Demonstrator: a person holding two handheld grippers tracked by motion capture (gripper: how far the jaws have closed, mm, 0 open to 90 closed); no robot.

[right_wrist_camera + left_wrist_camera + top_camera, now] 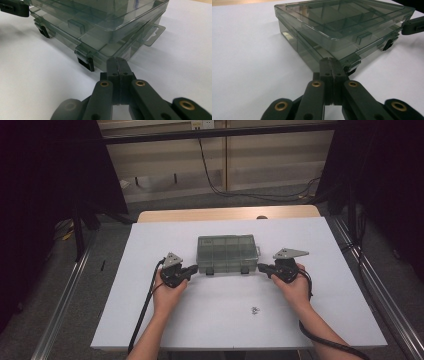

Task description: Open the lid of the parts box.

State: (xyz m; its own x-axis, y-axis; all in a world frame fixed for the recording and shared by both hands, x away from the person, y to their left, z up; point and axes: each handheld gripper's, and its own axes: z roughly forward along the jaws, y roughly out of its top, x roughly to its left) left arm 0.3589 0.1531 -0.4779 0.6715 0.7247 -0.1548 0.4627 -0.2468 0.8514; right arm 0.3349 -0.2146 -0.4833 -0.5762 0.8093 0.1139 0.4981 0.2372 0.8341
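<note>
- The clear compartment box (228, 253) sits mid-table, nearer the far edge, lid closed, its two dark latches (86, 62) facing you.
- Your left gripper (192, 270) and right gripper (263, 268) flank its near corners, jaws pressed together on nothing.
- Push with closed tips and the light box will likely skid on the white sheet (150, 285).
- The small screws (255, 310) near your edge could be swept off.

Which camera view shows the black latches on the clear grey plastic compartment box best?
The right gripper view: one black latch sits close and sharp on the clear grey plastic compartment box. The left gripper view shows a farther latch; the high view shows two small dark clips.
</note>
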